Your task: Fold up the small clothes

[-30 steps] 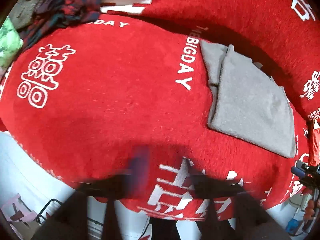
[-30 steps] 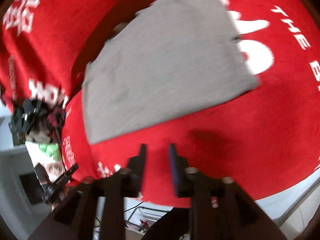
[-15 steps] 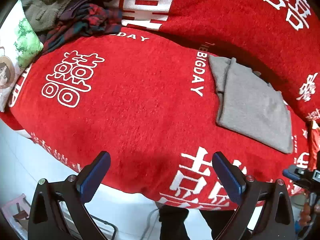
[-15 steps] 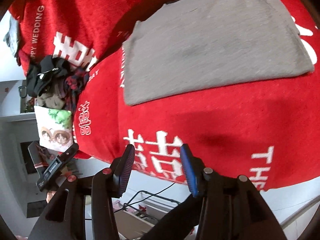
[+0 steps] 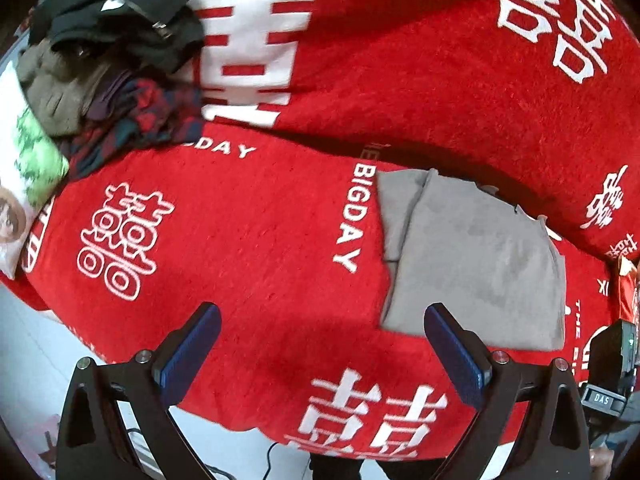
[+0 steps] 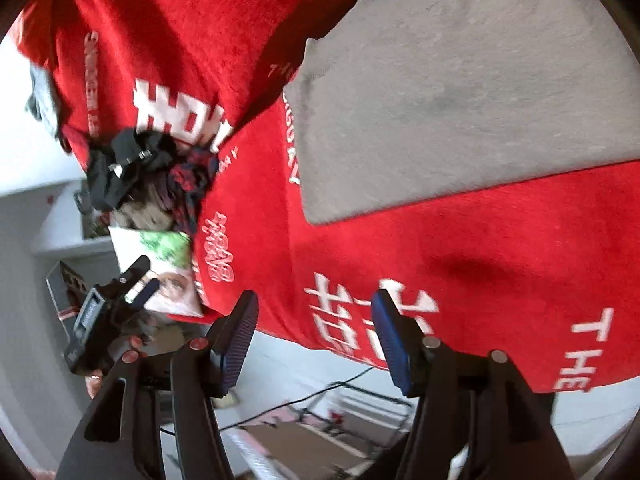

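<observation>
Above the front edge of a surface under a red blanket [image 5: 280,240], printed with white characters and letters, hangs the left hand-held gripper [image 5: 320,356], jaws spread wide, nothing between the blue pads [image 5: 192,352]. Lying flat on the blanket, toward its right part in the left wrist view and close to the back fold, is the folded grey garment [image 5: 476,264], a narrower layer showing along its left side. Just beside the garment's near corner, but not touching it, stands the right pad of this gripper. Over the same front edge, with the grey garment [image 6: 460,92] further up on the blanket [image 6: 460,260], sits the right hand-held gripper [image 6: 316,340], jaws opening, empty between the pads [image 6: 240,340]. At the far left corner rests a pile of dark clothes [image 5: 116,48], with a printed pillow [image 5: 28,184] beside it at the left edge.
</observation>
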The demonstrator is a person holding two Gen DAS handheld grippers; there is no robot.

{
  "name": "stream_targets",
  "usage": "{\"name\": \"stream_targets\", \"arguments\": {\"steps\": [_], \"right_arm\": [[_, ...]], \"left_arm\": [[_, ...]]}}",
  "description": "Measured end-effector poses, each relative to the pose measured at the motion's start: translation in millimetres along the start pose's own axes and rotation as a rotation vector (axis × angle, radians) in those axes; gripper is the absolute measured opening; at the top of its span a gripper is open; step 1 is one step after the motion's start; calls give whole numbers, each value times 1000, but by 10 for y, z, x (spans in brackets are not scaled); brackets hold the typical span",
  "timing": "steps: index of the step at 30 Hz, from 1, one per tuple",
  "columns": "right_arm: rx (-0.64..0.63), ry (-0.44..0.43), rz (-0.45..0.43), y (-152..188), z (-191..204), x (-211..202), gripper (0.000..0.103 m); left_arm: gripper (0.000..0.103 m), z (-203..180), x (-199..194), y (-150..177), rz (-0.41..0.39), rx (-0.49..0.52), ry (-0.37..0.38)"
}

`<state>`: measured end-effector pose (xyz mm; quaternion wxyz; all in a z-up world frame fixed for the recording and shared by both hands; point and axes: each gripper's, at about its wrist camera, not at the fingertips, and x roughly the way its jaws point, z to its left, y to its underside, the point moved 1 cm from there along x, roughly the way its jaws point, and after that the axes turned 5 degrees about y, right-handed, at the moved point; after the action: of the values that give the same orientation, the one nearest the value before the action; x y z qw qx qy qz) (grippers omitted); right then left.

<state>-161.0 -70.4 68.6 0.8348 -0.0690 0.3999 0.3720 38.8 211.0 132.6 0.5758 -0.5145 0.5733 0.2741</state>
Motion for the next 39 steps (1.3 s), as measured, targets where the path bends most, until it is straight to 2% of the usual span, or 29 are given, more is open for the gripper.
{"name": "stream_targets", "arguments": {"steps": [3, 4, 5, 7, 9, 13, 19, 22, 24, 30, 34, 39], "right_arm": [[-20, 12, -2, -265, 96, 56, 62], [-28, 10, -4, -354, 127, 77, 57], [-39, 6, -2, -496, 170, 133, 35], [-67, 23, 15, -789, 260, 313, 11], [-92, 36, 9, -1027, 344, 474, 11], [-141, 90, -8, -1471, 521, 936, 12], [-177, 176, -11, -1738, 620, 1513, 12], [-197, 240, 17, -1671, 617, 1776, 11], [-256, 280, -2, -1582, 708, 1788, 11], [-395, 378, 55, -1361, 897, 1793, 12], [-364, 341, 65, -1202, 873, 1642, 12], [-191, 233, 53, -941, 533, 1264, 12]], "left_arm": [[101, -144, 100, -63, 8, -14, 17], [101, -187, 143, -79, 4, -8, 4], [101, -216, 181, -78, -3, -1, -15], [101, -249, 251, -68, -8, 11, -40], [102, -249, 341, -42, -3, 20, -45], [101, -150, 630, -9, 56, 35, -39], [101, 175, 1083, -15, 119, 22, -27], [101, 303, 1204, -26, 143, 28, -26], [101, 359, 1257, -48, 159, 38, -28], [101, 423, 1418, -143, 196, 22, -5], [101, 359, 1490, -204, 207, 31, 6], [101, 218, 1525, -224, 216, 78, 21]]}}
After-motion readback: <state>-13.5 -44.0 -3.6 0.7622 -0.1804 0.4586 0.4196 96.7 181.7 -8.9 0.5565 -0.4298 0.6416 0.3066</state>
